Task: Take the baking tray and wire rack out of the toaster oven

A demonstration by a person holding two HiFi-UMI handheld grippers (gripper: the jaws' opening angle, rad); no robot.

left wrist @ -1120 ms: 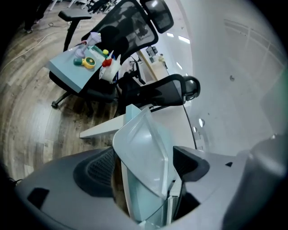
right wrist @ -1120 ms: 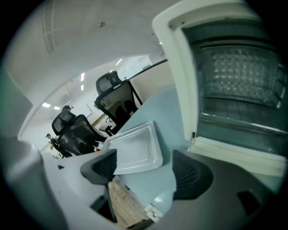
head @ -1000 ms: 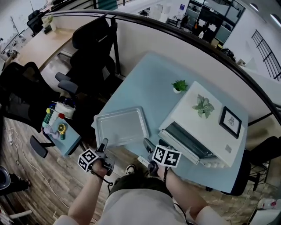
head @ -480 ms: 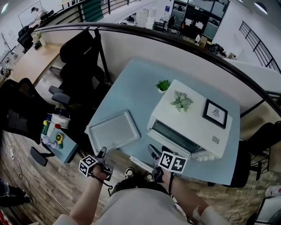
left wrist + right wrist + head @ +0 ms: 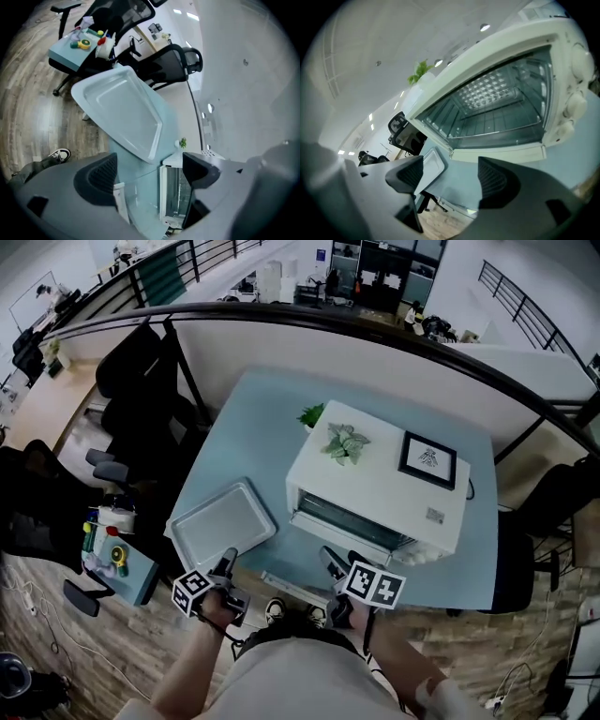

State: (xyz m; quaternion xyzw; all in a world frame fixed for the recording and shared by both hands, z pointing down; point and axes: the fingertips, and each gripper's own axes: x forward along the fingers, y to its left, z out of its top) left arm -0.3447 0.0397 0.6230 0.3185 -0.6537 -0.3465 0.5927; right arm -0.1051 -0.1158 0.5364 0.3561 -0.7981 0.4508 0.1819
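The silver baking tray (image 5: 221, 523) lies flat on the pale blue table (image 5: 262, 427), at its near left corner, left of the white toaster oven (image 5: 375, 486). The oven's door is down. In the right gripper view the wire rack (image 5: 499, 124) sits inside the oven (image 5: 487, 61). My left gripper (image 5: 228, 562) hovers just off the table's near edge below the tray, open and empty. My right gripper (image 5: 329, 561) hangs in front of the oven's mouth, open, nothing between its pads. The left gripper (image 5: 149, 161) looks at the tray (image 5: 123, 112); the right gripper (image 5: 450, 163) faces the cavity.
A small potted plant (image 5: 309, 414) stands behind the oven; a succulent (image 5: 345, 442) and a framed picture (image 5: 427, 459) rest on its top. Black office chairs (image 5: 141, 381) and a low side table with toys (image 5: 112, 557) stand left. A partition wall (image 5: 375, 343) bounds the table's far side.
Both grippers have drawn back from the tray and the oven to the table's near edge. The tray has stayed flat on the table. The head view has shifted rightward.
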